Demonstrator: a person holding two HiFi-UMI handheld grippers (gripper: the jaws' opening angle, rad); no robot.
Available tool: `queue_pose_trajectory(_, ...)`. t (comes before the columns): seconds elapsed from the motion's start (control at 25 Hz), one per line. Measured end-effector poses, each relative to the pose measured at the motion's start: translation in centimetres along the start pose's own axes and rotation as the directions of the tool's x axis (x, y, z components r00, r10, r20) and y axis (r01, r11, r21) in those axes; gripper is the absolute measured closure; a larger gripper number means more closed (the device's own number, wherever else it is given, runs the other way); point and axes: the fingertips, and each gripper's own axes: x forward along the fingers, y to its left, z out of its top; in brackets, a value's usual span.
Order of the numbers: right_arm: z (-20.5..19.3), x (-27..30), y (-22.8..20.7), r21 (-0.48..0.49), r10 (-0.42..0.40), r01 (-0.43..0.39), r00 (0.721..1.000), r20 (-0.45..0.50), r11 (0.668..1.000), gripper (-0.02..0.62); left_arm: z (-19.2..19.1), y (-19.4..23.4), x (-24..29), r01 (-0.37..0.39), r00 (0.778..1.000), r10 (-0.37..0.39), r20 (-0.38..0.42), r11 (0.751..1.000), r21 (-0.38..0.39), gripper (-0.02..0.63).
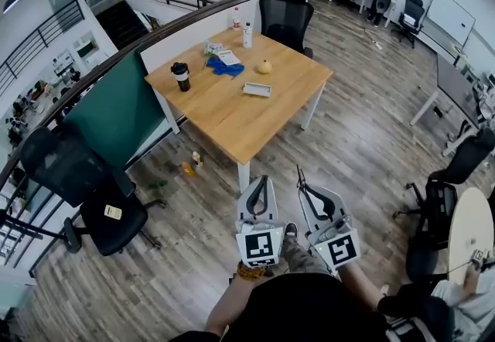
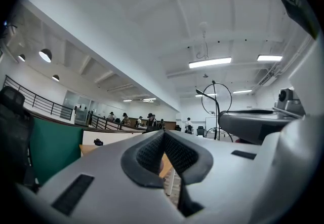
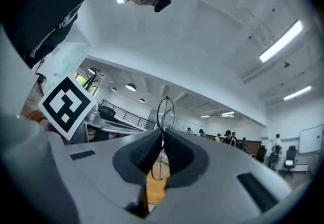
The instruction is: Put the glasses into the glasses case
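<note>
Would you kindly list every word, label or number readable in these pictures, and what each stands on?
No text is readable.
Left gripper and right gripper cubes: square patterns only, no letters.
White bottle: any print too small to read.
Tag on black office chair: too small to read.

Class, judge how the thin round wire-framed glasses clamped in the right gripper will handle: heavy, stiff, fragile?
The thin round wire-framed glasses look light: the frame is bare wire. They probably flex or twist, since the right gripper pinches them at one narrow spot. The lenses seem fragile; lower them gently.
</note>
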Motion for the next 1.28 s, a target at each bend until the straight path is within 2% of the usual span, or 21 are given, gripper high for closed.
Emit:
queue_pose_trajectory(0.2,-0.9,0.6,-1.3,0.038,-0.018,0.017,0.999,0.030,0.999,0.569,-1.3,-0.8,0.8,0.008,0.999,-0.008,-0.032,1.000,0.002,0.588)
queue_pose_trajectory(0.44,-2.6,1.1,-3.0,0.096,-0.033,0.030,0.999,0.030,0.995,0.569,-1.6,-1.6,2.7,0.028,0.998,-0.025,-0.058,0.998,0.055,0.588)
queue_pose_trajectory(1.28,-9.3,5.7,-15.5,0.153,-0.041,0.033,0.998,0.049,0.988,0.569,-5.1,-4.6,16.2,0.015,0.997,-0.006,-0.080,0.993,0.115,0.588)
